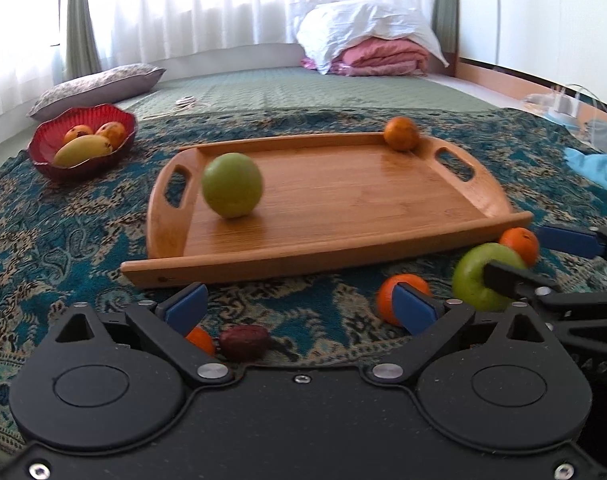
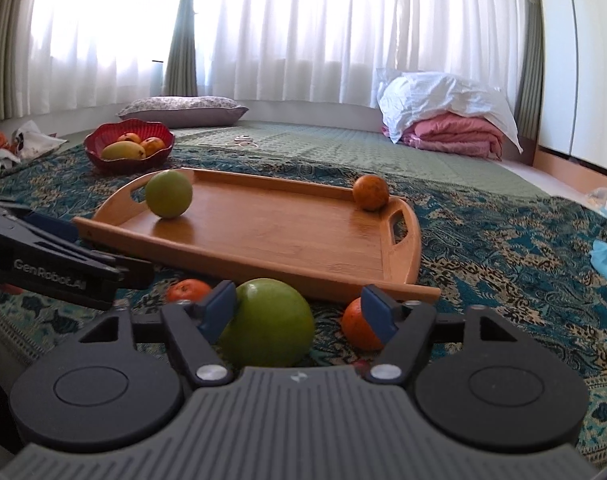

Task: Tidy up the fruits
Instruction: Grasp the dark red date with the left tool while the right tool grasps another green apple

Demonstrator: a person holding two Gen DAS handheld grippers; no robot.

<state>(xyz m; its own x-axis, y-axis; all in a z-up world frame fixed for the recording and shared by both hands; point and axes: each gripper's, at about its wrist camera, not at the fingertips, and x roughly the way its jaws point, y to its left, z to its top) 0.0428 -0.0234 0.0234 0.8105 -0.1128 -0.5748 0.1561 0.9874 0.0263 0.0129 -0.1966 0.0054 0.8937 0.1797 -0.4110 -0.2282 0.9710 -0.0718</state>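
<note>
A wooden tray (image 1: 343, 208) (image 2: 283, 236) lies on the patterned cloth. It holds a green apple (image 1: 231, 185) (image 2: 169, 194) at its left end and an orange (image 1: 401, 133) (image 2: 370, 193) in its far right corner. In front of the tray a second green apple (image 2: 269, 322) (image 1: 479, 280) sits between the fingers of my right gripper (image 2: 299, 312) (image 1: 515, 254). The left pad is against it, the right pad stands apart, so the gripper is open. My left gripper (image 1: 299, 306) (image 2: 111, 252) is open over the cloth, holding nothing.
Loose oranges (image 1: 399, 292) (image 1: 521, 242) (image 1: 199, 340) (image 2: 187, 290) (image 2: 357, 326) and a dark red fruit (image 1: 243, 342) lie on the cloth before the tray. A red bowl (image 1: 79, 170) (image 2: 131, 164) of mangoes stands at the back left. Pillows and folded bedding lie behind.
</note>
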